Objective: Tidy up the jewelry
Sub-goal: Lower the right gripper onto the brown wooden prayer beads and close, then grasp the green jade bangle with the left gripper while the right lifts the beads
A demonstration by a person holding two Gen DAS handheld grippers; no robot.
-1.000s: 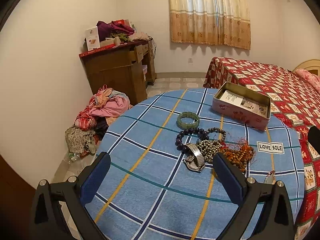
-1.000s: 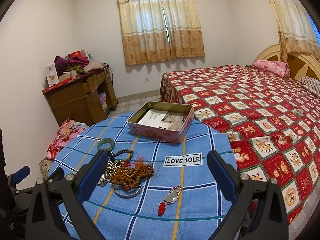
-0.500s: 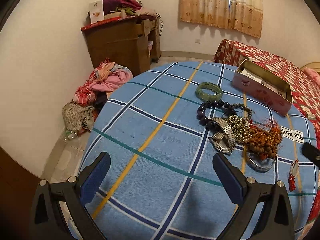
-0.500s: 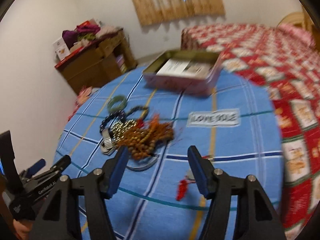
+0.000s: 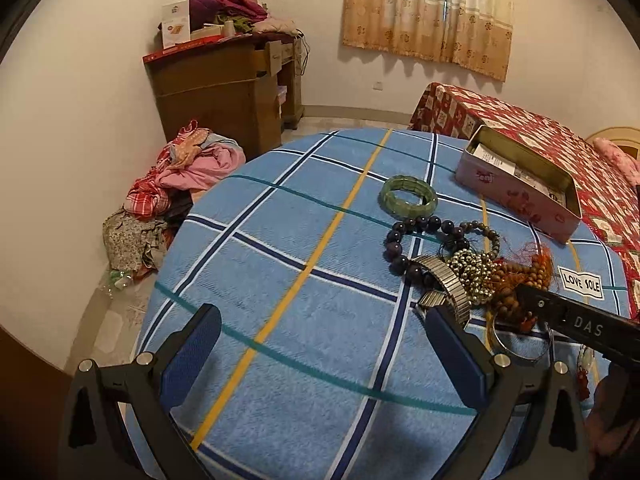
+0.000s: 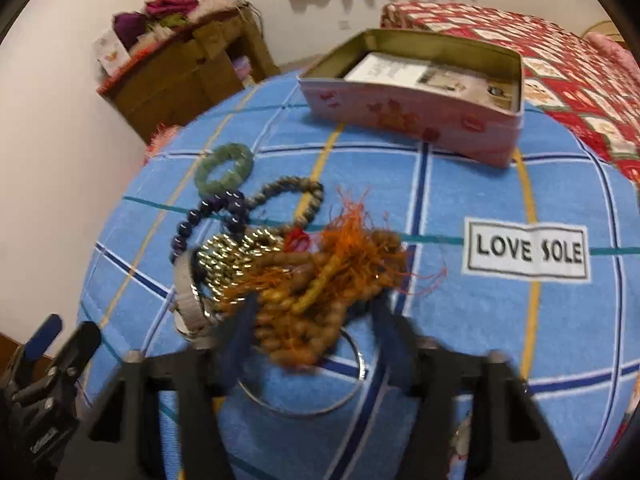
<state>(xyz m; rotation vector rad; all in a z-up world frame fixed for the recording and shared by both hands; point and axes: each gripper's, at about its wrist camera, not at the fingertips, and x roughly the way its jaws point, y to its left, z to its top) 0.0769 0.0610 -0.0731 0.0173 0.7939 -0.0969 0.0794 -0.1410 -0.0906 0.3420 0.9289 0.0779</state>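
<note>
Jewelry sits heaped on the counter (image 5: 280,280), which wears a blue plaid cloth. From the right wrist view, the right gripper (image 6: 314,320) has its jaws spread either side of the brown bead tangle (image 6: 320,292), not pinching it. At 11 o'clock from that tangle lies the green bangle (image 6: 224,168); at 1 o'clock, well apart, the open pink tin (image 6: 412,96) (papers inside). The left gripper (image 5: 320,352) hangs released over bare cloth.
</note>
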